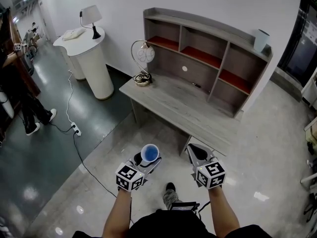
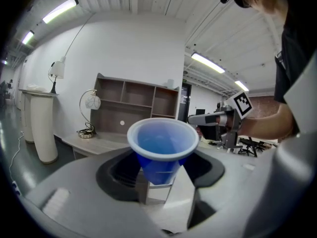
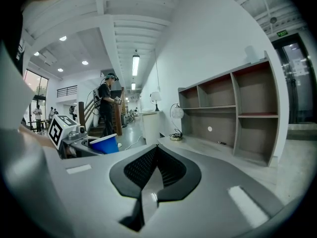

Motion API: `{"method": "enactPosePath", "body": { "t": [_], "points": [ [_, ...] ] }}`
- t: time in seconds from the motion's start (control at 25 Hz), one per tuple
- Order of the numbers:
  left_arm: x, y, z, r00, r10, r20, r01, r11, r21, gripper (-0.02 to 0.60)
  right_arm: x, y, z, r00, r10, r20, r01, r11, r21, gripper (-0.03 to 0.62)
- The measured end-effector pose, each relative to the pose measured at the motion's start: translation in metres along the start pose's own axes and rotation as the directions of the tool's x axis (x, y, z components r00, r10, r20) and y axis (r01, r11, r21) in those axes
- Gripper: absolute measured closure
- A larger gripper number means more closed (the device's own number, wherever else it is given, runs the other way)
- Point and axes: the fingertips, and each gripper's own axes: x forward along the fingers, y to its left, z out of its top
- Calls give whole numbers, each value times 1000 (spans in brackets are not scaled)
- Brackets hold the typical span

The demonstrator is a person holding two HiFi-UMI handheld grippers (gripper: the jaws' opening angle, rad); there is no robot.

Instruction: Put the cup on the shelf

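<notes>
A blue cup with a white rim [image 1: 149,153] stands upright between the jaws of my left gripper [image 1: 147,159], which is shut on its lower body. The left gripper view shows the same cup [image 2: 162,150] close up, gripped near its base. My right gripper [image 1: 197,153] hovers beside it at the same height, shut and holding nothing. In the right gripper view its jaws [image 3: 154,170] meet along one line, and the cup [image 3: 104,144] shows at the left. The grey shelf unit [image 1: 208,58] with red-lined compartments stands on the desk [image 1: 183,108] ahead, well beyond both grippers.
An arched lamp [image 1: 142,63] stands at the desk's left end and a small dark object [image 1: 196,86] lies near the shelf's base. A pale cup [image 1: 261,39] sits on the shelf's top right. A white counter [image 1: 86,58] and a floor cable [image 1: 74,129] are left; a person [image 1: 20,93] stands far left.
</notes>
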Motion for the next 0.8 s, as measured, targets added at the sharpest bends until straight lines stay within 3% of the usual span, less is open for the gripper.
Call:
{"method": "enactPosePath", "body": {
  "t": [0.8],
  "points": [
    [125, 97, 69, 998, 60, 14, -60, 998, 21, 318, 117, -123, 52, 999, 49, 22, -49, 999, -3, 582]
  ]
}}
